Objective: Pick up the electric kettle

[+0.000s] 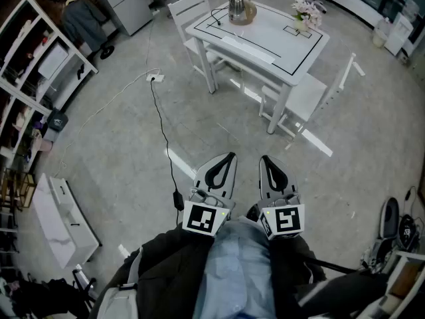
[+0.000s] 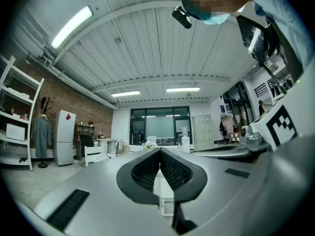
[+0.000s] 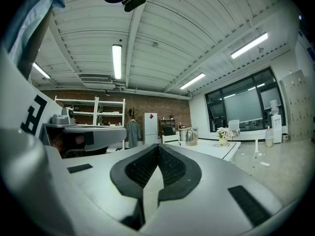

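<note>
The steel electric kettle (image 1: pixel 240 8) stands on its base at the far left corner of a white table (image 1: pixel 265 42), across the room from me. It shows small and distant in the left gripper view as the kettle (image 2: pixel 121 147), and in the right gripper view as the kettle (image 3: pixel 190 136). My left gripper (image 1: pixel 230 157) and right gripper (image 1: pixel 264 159) are held close to my body, side by side, level, far from the table. Both are shut with nothing between the pads.
A flower vase (image 1: pixel 304 15) sits on the table's far right. White chairs (image 1: pixel 312 98) stand around the table. A black cable (image 1: pixel 163 131) runs across the concrete floor from a socket (image 1: pixel 155 78). Shelving (image 1: pixel 33 78) lines the left wall; a fridge (image 1: pixel 123 2) stands at the back.
</note>
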Action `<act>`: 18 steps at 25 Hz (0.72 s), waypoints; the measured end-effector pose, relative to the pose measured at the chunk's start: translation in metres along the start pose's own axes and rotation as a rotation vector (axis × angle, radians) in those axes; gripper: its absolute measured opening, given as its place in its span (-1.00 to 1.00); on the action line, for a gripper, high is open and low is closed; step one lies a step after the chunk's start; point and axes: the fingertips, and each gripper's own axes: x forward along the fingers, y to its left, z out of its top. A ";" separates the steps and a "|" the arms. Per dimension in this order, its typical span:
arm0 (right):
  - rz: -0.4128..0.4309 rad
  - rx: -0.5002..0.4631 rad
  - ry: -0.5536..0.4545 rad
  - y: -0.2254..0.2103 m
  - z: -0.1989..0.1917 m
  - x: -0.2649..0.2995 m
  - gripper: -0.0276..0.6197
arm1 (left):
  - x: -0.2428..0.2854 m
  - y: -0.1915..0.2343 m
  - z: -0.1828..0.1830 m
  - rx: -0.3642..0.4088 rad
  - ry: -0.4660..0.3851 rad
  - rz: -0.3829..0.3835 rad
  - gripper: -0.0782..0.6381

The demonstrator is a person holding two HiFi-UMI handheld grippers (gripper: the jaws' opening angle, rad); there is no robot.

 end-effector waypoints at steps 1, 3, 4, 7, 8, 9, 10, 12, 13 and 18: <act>0.002 0.000 0.000 -0.001 0.000 0.001 -0.86 | 0.001 0.000 0.000 0.000 0.002 0.000 -0.76; 0.005 0.001 -0.001 -0.003 -0.001 0.001 -0.86 | 0.004 -0.001 -0.002 -0.001 0.005 0.000 -0.76; 0.006 0.003 -0.001 -0.005 -0.001 0.001 -0.86 | 0.005 -0.002 -0.002 -0.001 0.006 0.000 -0.76; 0.005 0.010 0.001 -0.011 -0.001 0.001 -0.86 | 0.010 -0.006 -0.007 0.000 0.019 -0.001 -0.76; 0.008 0.011 -0.002 -0.014 -0.001 0.001 -0.86 | 0.012 -0.007 -0.010 0.004 0.029 -0.001 -0.76; 0.012 0.012 -0.007 -0.017 -0.002 0.002 -0.86 | 0.015 -0.008 -0.011 0.006 0.034 0.000 -0.76; 0.014 0.013 -0.011 -0.020 -0.002 0.003 -0.86 | 0.019 -0.009 -0.009 0.004 0.029 0.000 -0.76; 0.020 0.019 -0.019 -0.028 0.000 0.004 -0.86 | 0.028 -0.012 -0.005 0.000 0.015 0.003 -0.76; 0.028 0.027 -0.019 -0.032 0.001 0.006 -0.86 | 0.032 -0.014 -0.004 0.000 0.014 0.005 -0.76; 0.087 0.064 -0.005 -0.046 -0.003 0.011 -0.86 | 0.050 -0.023 -0.009 0.013 0.029 0.022 -0.76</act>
